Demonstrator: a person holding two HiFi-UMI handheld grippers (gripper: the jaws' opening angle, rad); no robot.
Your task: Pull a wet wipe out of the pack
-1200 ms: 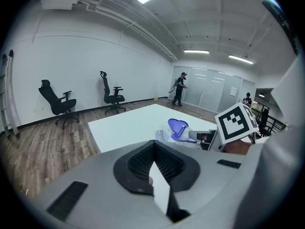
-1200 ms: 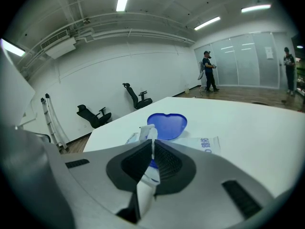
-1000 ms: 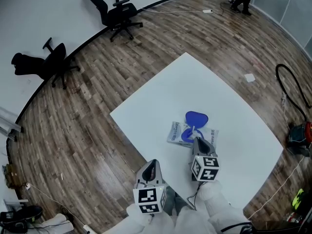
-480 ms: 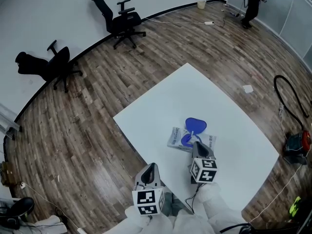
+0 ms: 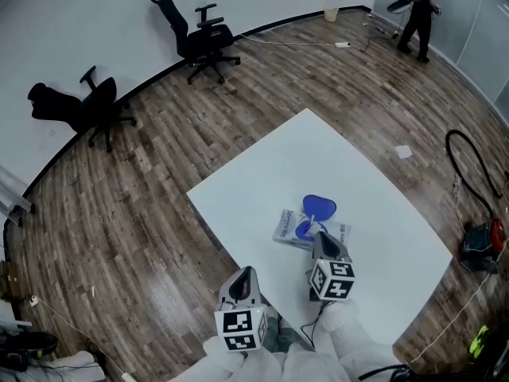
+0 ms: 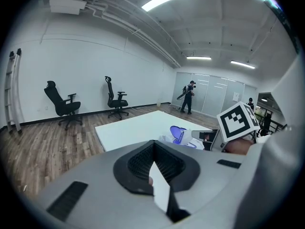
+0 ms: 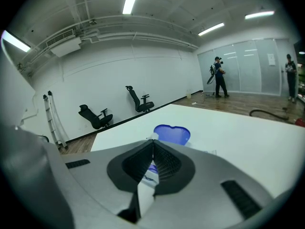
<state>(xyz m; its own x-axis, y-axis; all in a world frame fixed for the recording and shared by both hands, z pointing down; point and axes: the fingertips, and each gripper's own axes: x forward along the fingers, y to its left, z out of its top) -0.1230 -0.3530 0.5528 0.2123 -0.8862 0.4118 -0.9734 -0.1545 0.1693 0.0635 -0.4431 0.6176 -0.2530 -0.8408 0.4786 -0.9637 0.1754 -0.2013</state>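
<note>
The wet wipe pack (image 5: 296,228) is lying on the white tabletop (image 5: 318,150), blue lid (image 5: 319,207) flipped open. We are pinching a white wipe tip (image 7: 153,136) in the right gripper (image 5: 322,239) fingers, which are pressed together. The left gripper (image 5: 245,275) is hovering nearby, fingers closed and empty.

Open counter (image 5: 318,157) spreads left, right and beyond the wipe pack (image 5: 286,228). Its upright blue lid (image 5: 320,207) stands in the way just past the right gripper (image 5: 321,237).
</note>
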